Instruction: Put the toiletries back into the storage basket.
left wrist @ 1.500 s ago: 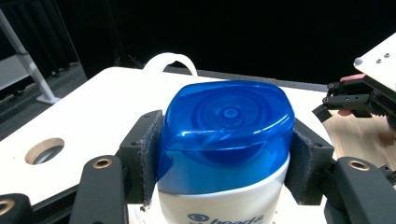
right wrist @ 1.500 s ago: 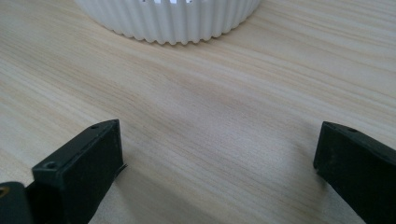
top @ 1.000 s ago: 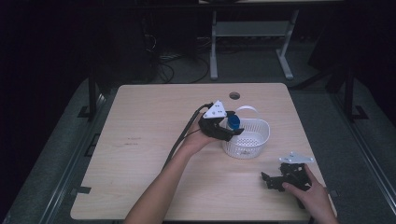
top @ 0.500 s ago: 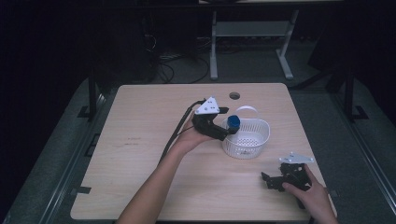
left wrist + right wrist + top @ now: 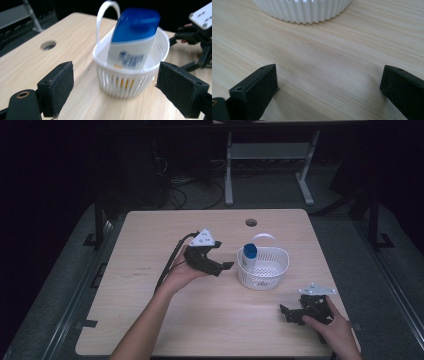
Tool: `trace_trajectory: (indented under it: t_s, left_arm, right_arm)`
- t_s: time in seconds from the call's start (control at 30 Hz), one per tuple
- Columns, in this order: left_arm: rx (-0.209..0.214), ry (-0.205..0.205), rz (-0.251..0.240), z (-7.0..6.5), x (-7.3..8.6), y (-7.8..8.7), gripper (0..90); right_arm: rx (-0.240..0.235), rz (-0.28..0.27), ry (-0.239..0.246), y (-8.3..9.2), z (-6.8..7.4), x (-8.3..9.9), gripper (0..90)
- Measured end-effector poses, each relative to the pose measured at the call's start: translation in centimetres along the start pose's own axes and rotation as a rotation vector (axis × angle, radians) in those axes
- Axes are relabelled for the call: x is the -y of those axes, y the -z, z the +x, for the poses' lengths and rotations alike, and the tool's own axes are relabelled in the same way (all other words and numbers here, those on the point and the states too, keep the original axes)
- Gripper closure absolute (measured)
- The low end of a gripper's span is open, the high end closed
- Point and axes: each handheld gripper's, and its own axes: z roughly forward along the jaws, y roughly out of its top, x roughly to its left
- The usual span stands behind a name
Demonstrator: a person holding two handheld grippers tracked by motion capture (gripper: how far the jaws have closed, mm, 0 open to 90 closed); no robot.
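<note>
left gripper view: bottle [image 5: 132, 47] leans in basket [image 5: 130, 82].

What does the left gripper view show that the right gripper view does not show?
The left gripper view shows the blue-capped white bottle leaning inside the basket, the basket's upright handle, a round hole in the table, and the right gripper farther off. The right gripper view alone gives a close look at the basket's ribbed base from low down. Both share the white basket, the wooden table, and a pair of open black jaws with nothing between them.
</note>
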Motion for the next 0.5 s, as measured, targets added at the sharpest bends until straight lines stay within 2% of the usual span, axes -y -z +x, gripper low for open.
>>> trace_trajectory:
  t_s: [0.27,0.5]
  left_arm:
    - [-0.046,0.020,0.048,0.5,1.8,2.3,14.0]
    - [-0.092,0.025,0.084,0.2,3.4,3.9,14.2]
  right_arm:
    - [0.000,0.000,0.000,0.0,0.0,0.0,0.9]
    - [0.000,0.000,0.001,0.0,0.0,0.0,0.9]
